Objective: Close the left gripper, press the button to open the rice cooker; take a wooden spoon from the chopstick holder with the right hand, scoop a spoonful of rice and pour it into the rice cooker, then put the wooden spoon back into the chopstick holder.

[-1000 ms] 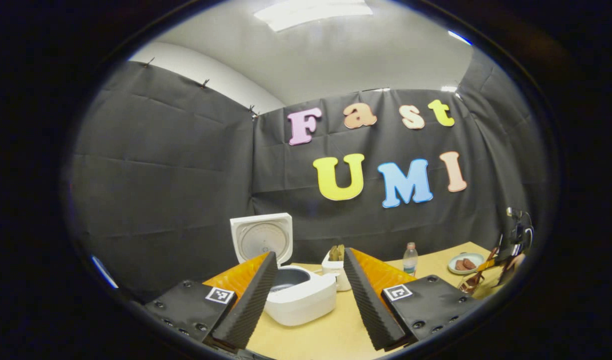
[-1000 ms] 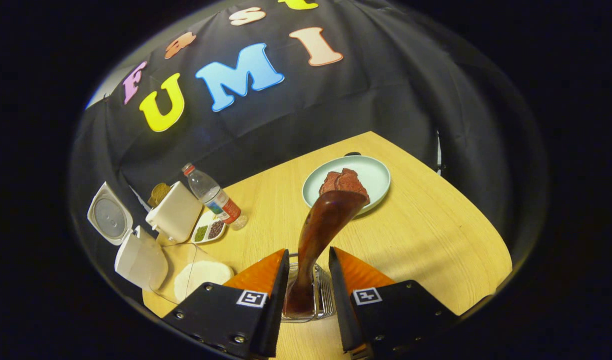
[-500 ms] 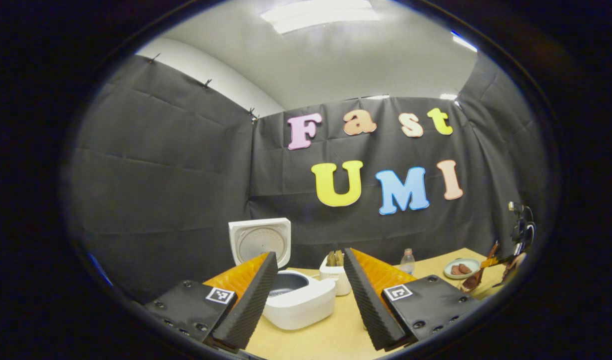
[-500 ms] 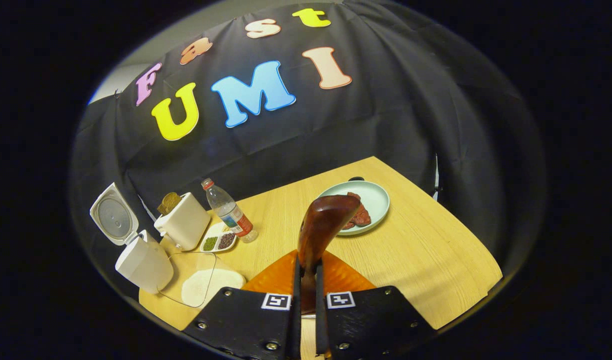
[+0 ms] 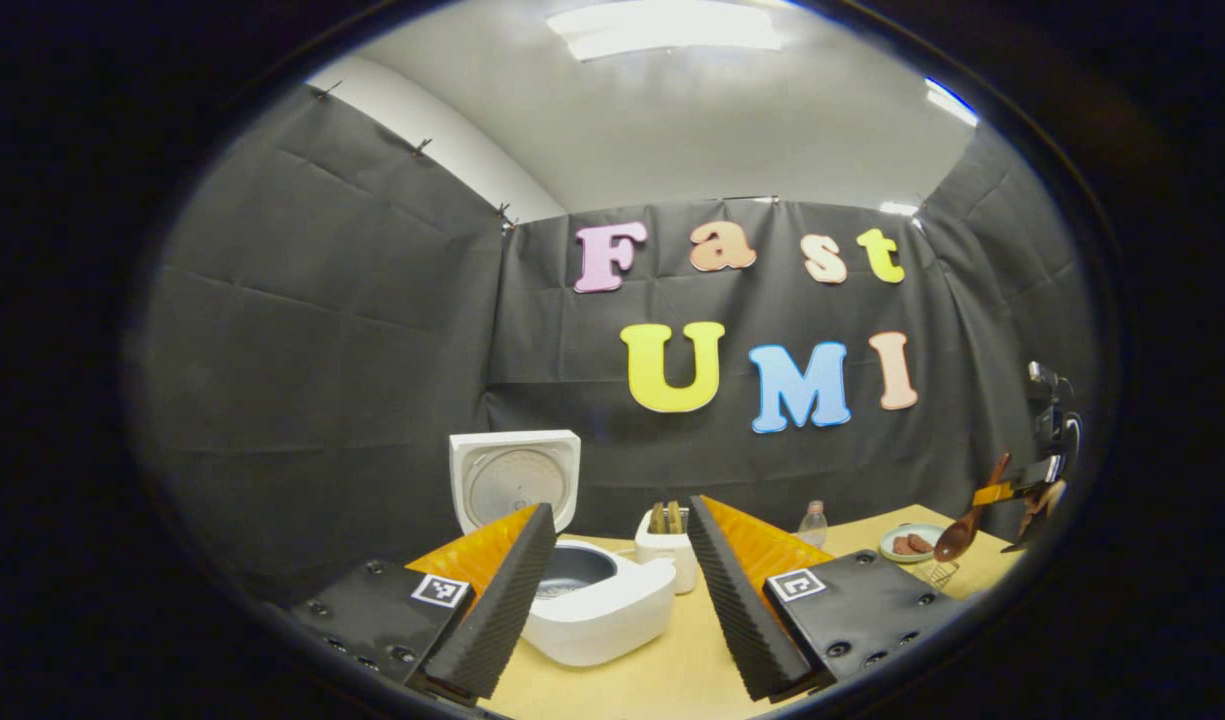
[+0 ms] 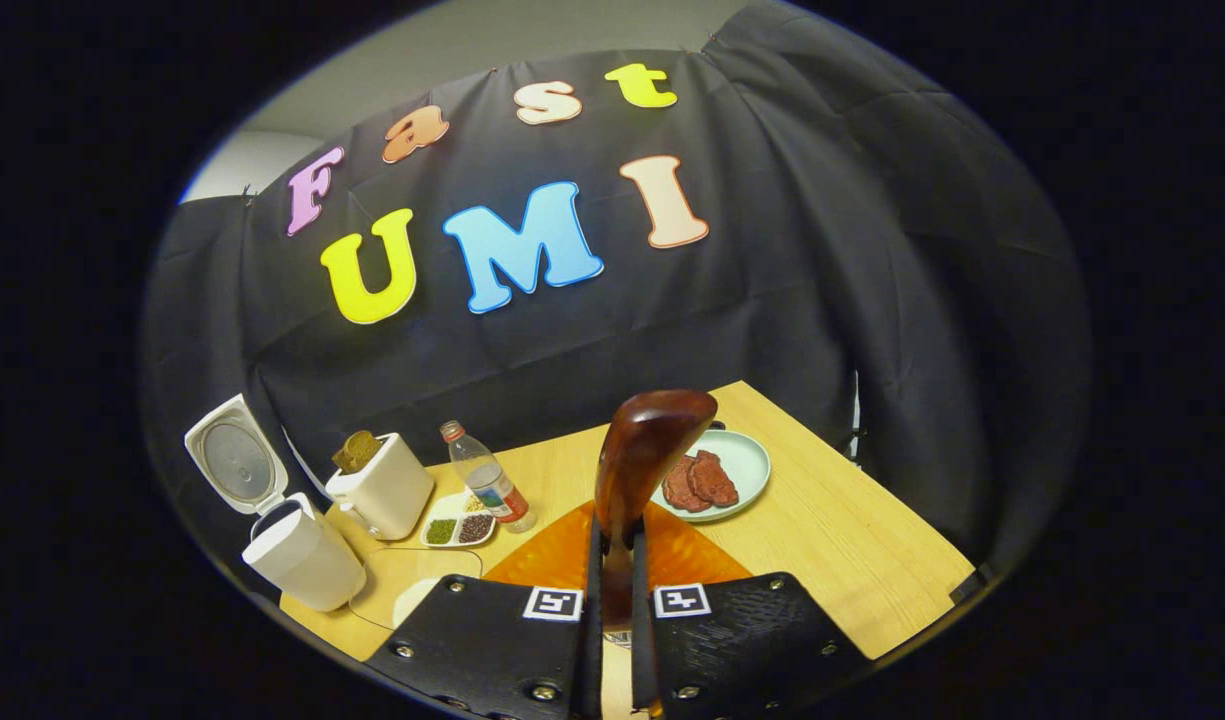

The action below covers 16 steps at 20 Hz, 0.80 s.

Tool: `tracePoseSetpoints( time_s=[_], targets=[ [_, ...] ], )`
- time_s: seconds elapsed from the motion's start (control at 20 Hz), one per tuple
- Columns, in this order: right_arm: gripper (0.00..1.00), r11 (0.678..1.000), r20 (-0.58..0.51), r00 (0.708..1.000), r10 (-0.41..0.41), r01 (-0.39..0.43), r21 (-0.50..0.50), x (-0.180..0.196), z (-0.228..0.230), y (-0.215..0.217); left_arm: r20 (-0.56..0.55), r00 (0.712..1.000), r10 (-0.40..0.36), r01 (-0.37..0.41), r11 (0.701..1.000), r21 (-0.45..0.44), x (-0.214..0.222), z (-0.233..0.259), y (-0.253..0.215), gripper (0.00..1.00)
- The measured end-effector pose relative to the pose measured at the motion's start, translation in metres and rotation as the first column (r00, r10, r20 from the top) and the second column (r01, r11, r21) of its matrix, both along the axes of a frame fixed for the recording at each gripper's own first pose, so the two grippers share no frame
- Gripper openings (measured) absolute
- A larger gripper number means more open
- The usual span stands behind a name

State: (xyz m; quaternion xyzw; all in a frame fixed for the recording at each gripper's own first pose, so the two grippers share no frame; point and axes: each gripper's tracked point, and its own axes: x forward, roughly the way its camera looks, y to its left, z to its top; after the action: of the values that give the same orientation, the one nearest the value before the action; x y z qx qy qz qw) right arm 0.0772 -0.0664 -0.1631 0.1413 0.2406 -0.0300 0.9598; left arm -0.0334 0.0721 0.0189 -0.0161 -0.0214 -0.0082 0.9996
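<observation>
The left hand-held gripper (image 5: 622, 585) is hanging above the near edge of the worktop (image 5: 672, 670) with its jaws spread wide, gripping nothing. Between its fingers the rice cooker (image 5: 597, 605) is sitting near the worktop's left edge, its lid (image 5: 515, 480) standing upright and the pot open. Just behind the cooker a toaster (image 5: 667, 545) is standing, with a bottle (image 5: 812, 522) farther right.

The right hand-held gripper (image 6: 612, 610) is clamped tight on the handle of the wooden spoon (image 6: 642, 460), both fingers pressing it, the bowl pointing up and away. In the left gripper view that spoon is hanging in the air above the wire chopstick holder (image 5: 934, 572) near the worktop's right edge.

In the right gripper view, a small divided dish (image 6: 460, 528) is lying beside the bottle, and a plate (image 6: 742, 465) with meat is resting toward the far right corner. The middle of the worktop is lying open.
</observation>
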Motion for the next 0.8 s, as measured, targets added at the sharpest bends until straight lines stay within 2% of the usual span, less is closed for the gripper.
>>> tracePoseSetpoints(
  time_s=[0.15, 0.2, 0.25, 0.4, 0.55, 0.6, 0.7, 0.75, 0.8],
  targets=[
    [0.12, 1.0, 0.015, 1.0, 0.02, -0.02, 0.006, 0.003, 0.007, 0.027, -0.008, 1.0, 0.006, -0.006, 1.0, -0.005, 0.001, -0.007, 0.02, 0.93],
    [0.12, 0.999, 0.018, 0.999, 0.031, -0.032, 0.011, 0.003, 0.009, 0.037, -0.011, 1.0, 0.012, -0.012, 1.0, -0.003, 0.001, -0.009, 0.028, 0.97],
    [0.12, 0.999, 0.019, 0.999, 0.043, -0.044, 0.019, 0.006, 0.009, 0.05, -0.015, 1.0, 0.017, -0.017, 1.0, 0.001, 0.0, -0.011, 0.037, 0.89],
    [0.12, 0.997, 0.012, 0.997, 0.076, -0.077, 0.033, 0.009, 0.002, 0.086, -0.022, 0.999, 0.036, -0.035, 0.999, 0.024, -0.003, -0.016, 0.06, 0.97],
    [0.12, 0.993, 0.006, 0.994, 0.109, -0.109, 0.033, 0.012, -0.006, 0.119, -0.027, 0.998, 0.05, -0.049, 0.998, 0.032, -0.006, -0.017, 0.08, 0.89],
    [0.12, 0.992, 0.004, 0.993, 0.119, -0.119, 0.034, 0.013, -0.008, 0.129, -0.026, 0.998, 0.054, -0.053, 0.998, 0.031, -0.006, -0.017, 0.086, 0.93],
    [0.12, 0.99, -0.004, 0.991, 0.136, -0.136, 0.033, 0.015, -0.014, 0.148, -0.029, 0.997, 0.065, -0.064, 0.998, 0.029, -0.003, -0.019, 0.1, 0.93],
    [0.12, 0.989, -0.008, 0.99, 0.143, -0.143, 0.032, 0.016, -0.02, 0.157, -0.032, 0.997, 0.068, -0.067, 0.997, 0.026, -0.002, -0.021, 0.105, 0.97],
    [0.12, 0.988, -0.017, 0.989, 0.15, -0.149, 0.031, 0.017, -0.025, 0.166, -0.037, 0.997, 0.073, -0.072, 0.997, 0.024, -0.003, -0.023, 0.111, 0.93]
  ],
)
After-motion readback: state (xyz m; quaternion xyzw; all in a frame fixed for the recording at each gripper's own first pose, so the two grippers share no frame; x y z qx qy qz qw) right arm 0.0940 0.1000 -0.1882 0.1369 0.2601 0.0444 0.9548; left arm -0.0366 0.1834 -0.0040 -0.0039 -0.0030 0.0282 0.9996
